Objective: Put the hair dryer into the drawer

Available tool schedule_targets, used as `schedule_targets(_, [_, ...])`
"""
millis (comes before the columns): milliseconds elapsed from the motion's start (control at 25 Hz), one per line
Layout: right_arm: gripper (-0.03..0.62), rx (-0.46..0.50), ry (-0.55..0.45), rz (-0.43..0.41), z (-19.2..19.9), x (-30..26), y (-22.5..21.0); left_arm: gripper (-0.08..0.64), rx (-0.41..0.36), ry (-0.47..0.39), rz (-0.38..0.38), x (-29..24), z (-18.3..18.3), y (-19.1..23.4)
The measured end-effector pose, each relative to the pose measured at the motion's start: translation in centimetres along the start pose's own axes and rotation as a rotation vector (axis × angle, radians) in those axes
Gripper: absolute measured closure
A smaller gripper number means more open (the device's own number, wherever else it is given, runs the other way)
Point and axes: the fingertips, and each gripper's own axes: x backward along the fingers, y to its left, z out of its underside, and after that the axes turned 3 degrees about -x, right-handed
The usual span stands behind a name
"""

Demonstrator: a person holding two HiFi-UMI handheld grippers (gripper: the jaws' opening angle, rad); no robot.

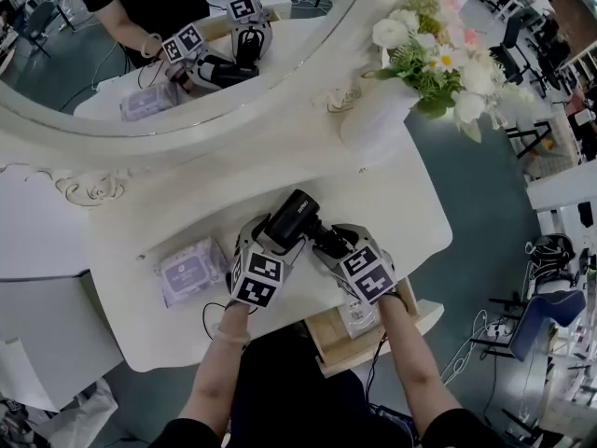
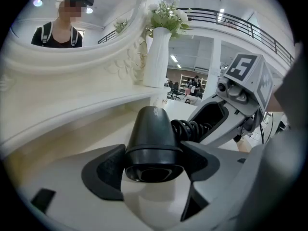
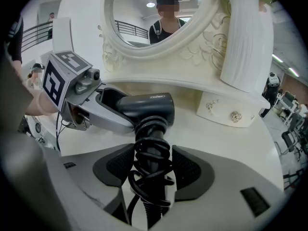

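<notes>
Bright, even indoor light here, coming from ceiling lights (image 2: 221, 12) that show as small white flares in the left gripper view. The white counter (image 1: 401, 213) glows nearly washed out from the head view, and the shadows on it are soft and pale. A gentle sheen runs along the black hair dryer (image 3: 147, 105), its lettering crisp. Both gripper views bow hard at the edges and fall to black in the corners. The nearest foreground goes soft and smeared.
</notes>
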Motion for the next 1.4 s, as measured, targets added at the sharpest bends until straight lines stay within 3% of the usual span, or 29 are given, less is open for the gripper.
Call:
schedule_targets(600, [0.337, 0.054, -0.024, 0.01, 0.7, 4.1, 2.0, 0.196, 0.001, -0.043, -0.03, 2.9, -0.8, -3.5])
schedule_targets(1400, [0.339, 0.193, -0.032, -0.067, 7.6, 11.4, 3.9, 0.196, 0.07, -0.063, -0.154, 6.1, 0.7, -13.7])
